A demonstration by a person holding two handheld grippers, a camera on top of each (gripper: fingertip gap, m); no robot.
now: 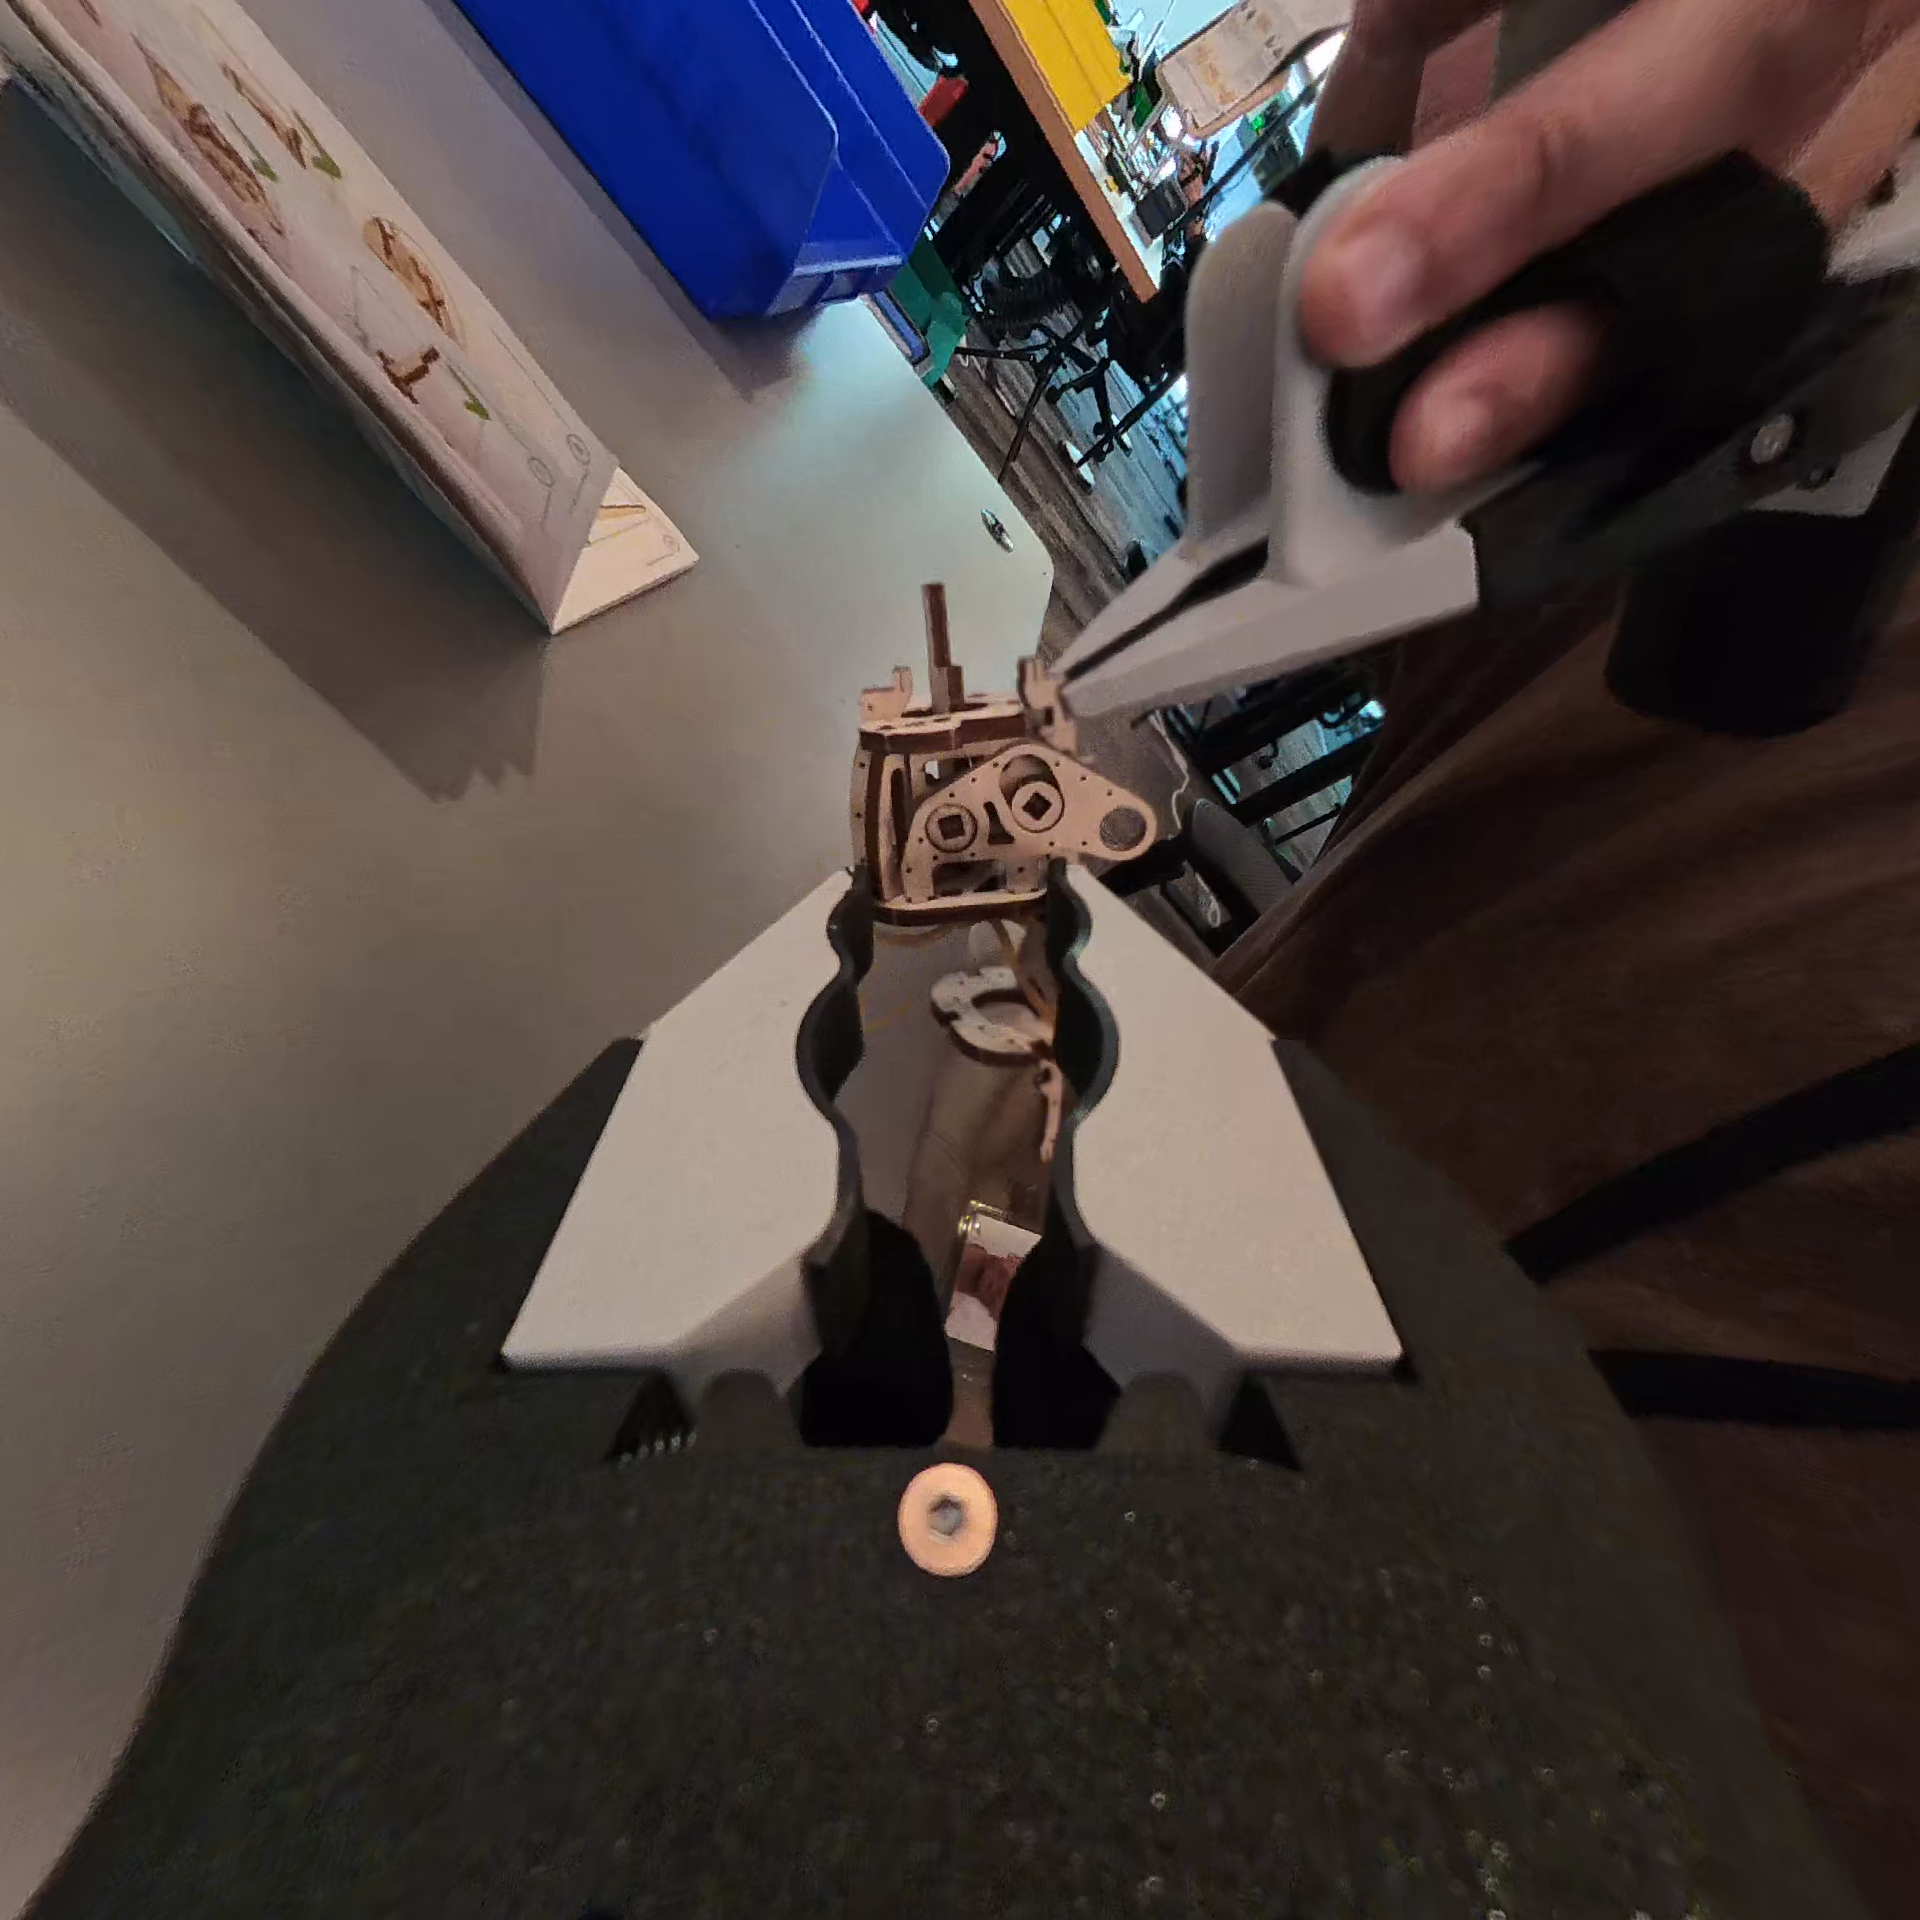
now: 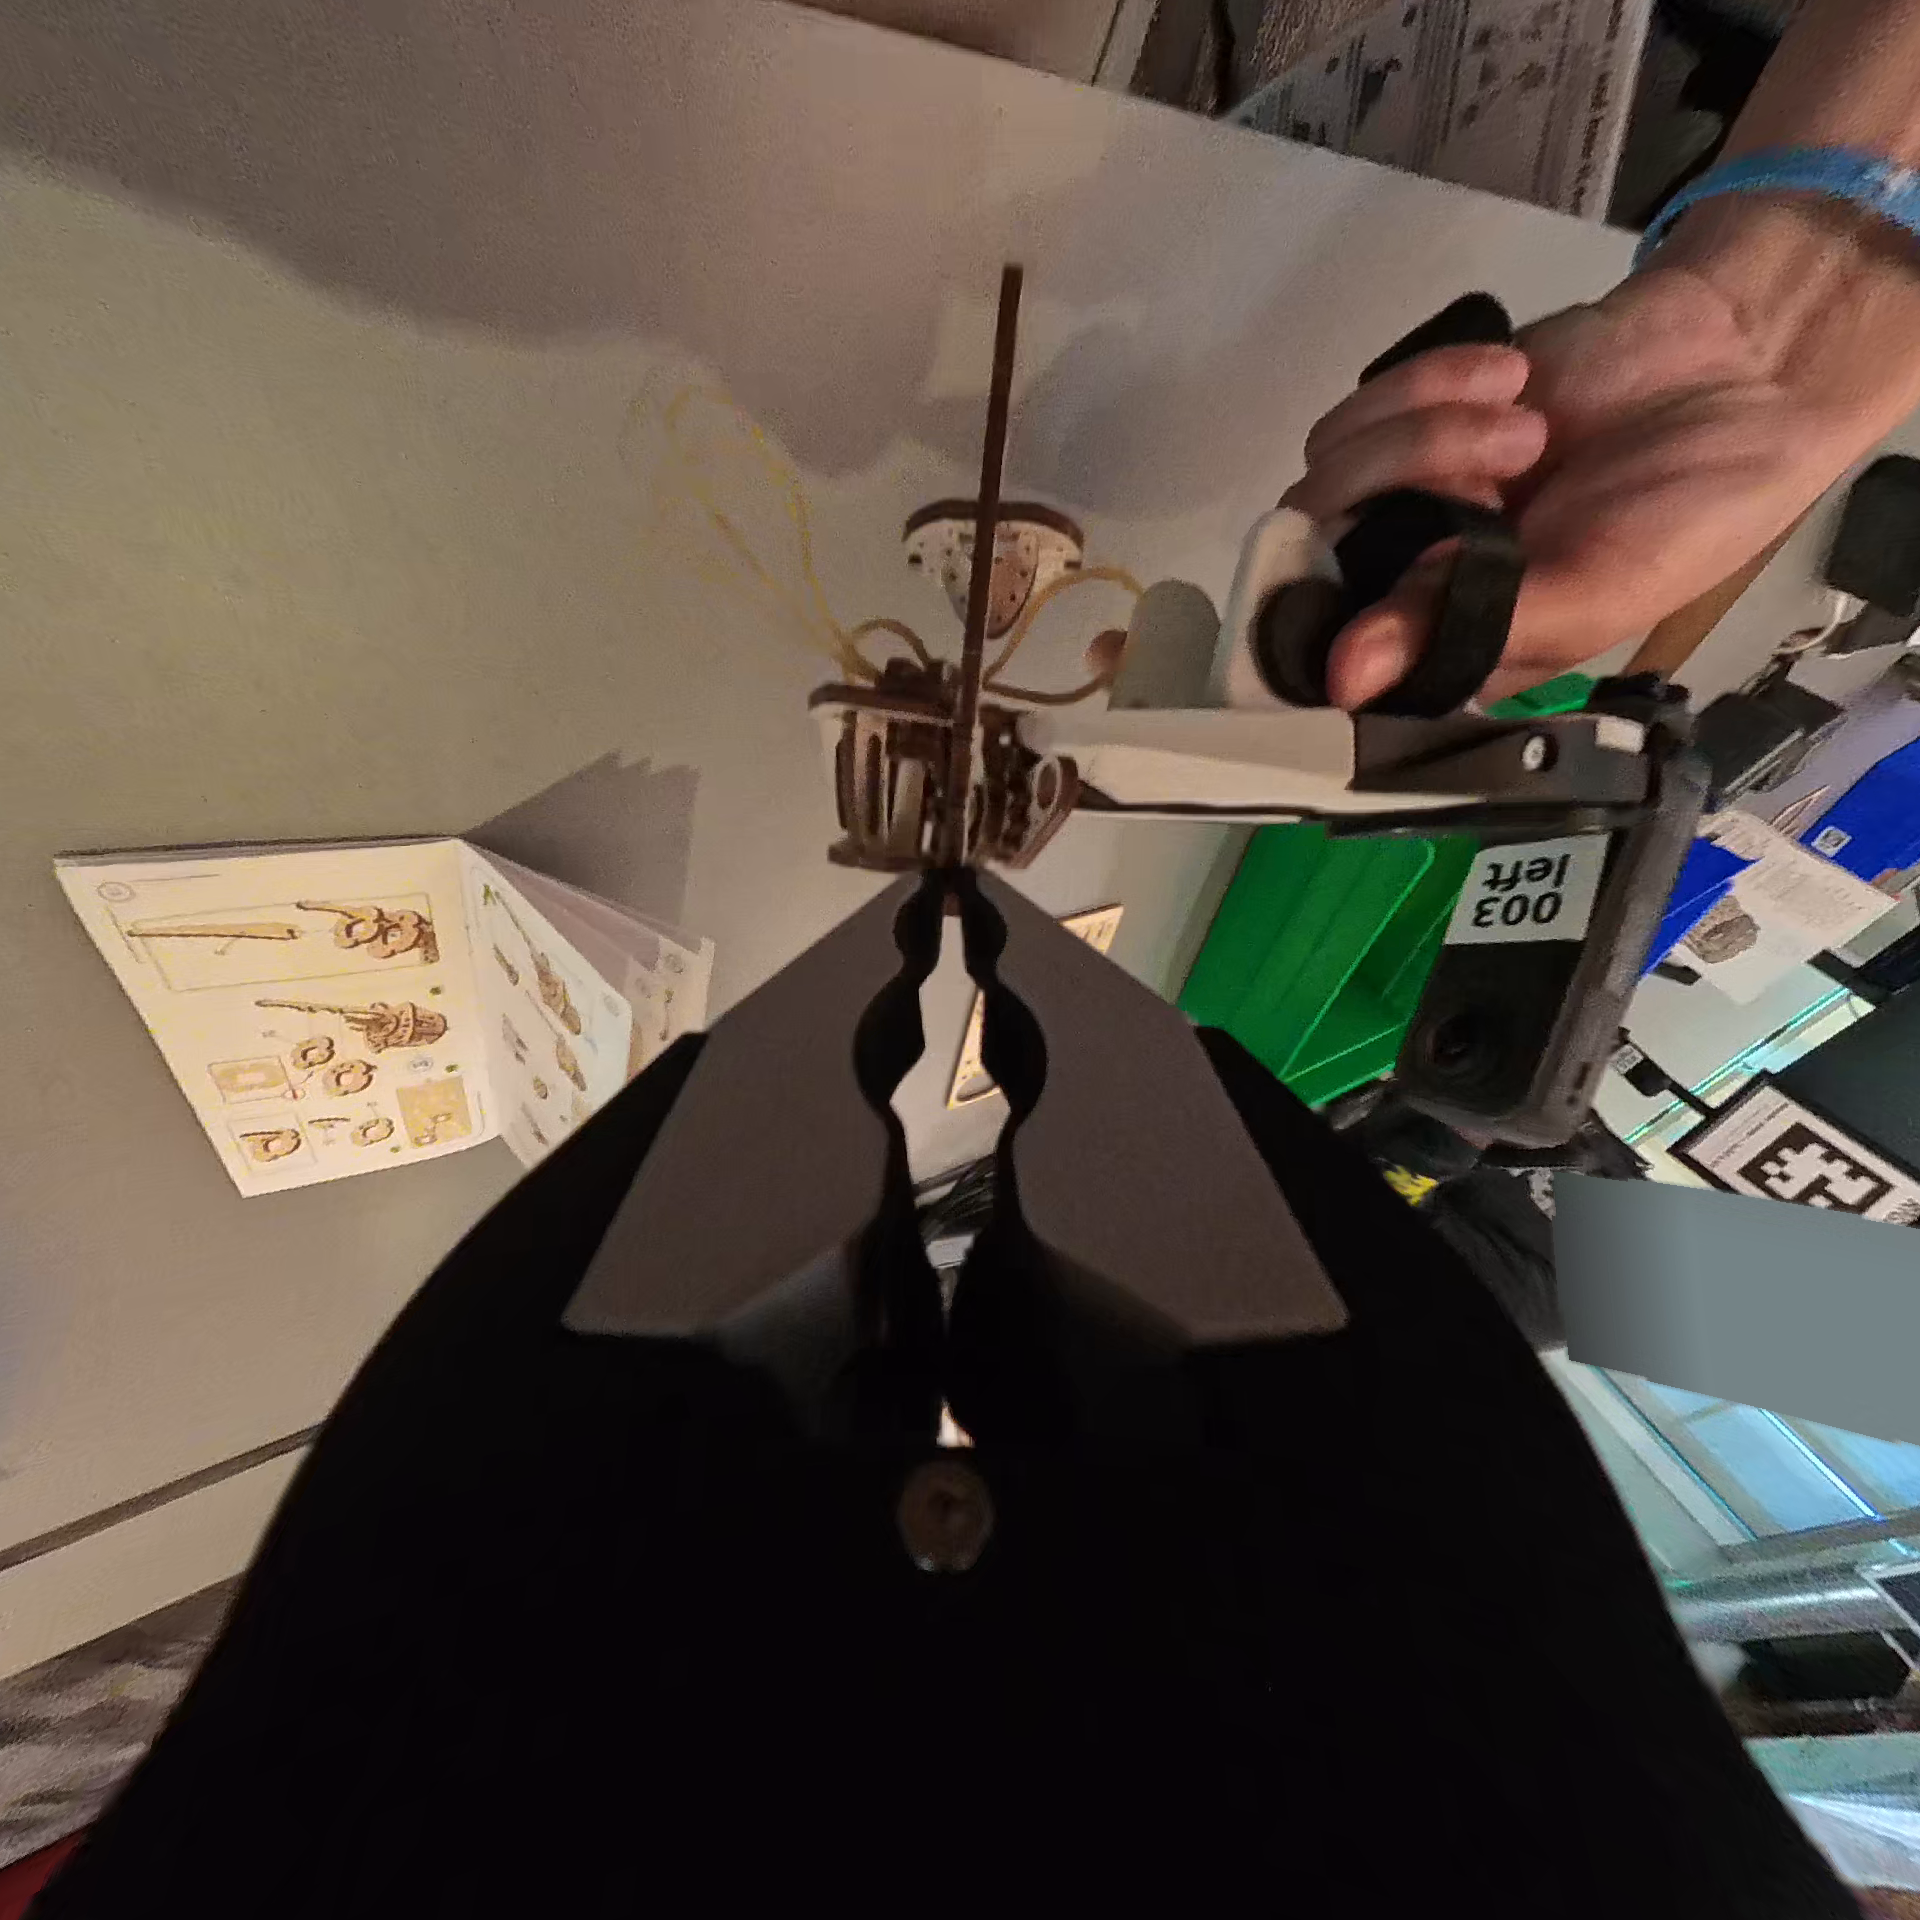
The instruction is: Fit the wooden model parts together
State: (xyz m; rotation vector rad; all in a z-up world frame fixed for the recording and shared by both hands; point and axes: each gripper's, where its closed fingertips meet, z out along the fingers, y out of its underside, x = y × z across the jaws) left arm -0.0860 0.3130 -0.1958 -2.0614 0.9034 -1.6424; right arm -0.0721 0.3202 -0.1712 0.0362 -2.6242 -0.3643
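Observation:
The wooden model is a small laser-cut frame with a square rod standing out of its top, held above the grey table. My left gripper is shut on the model's base, and a horseshoe-shaped wooden piece hangs between its fingers. My right gripper comes in from the upper right and is shut on a small wooden tab at the model's top edge. In the right wrist view my right gripper pinches at the model, and the left gripper holds it from the right. Yellow rubber bands trail from the model.
An open instruction booklet lies on the table to the left and also shows in the right wrist view. Blue bins stand at the table's far edge. A green bin sits beyond the table. A person's hands hold both grippers. My left and right fingertips are right by each other.

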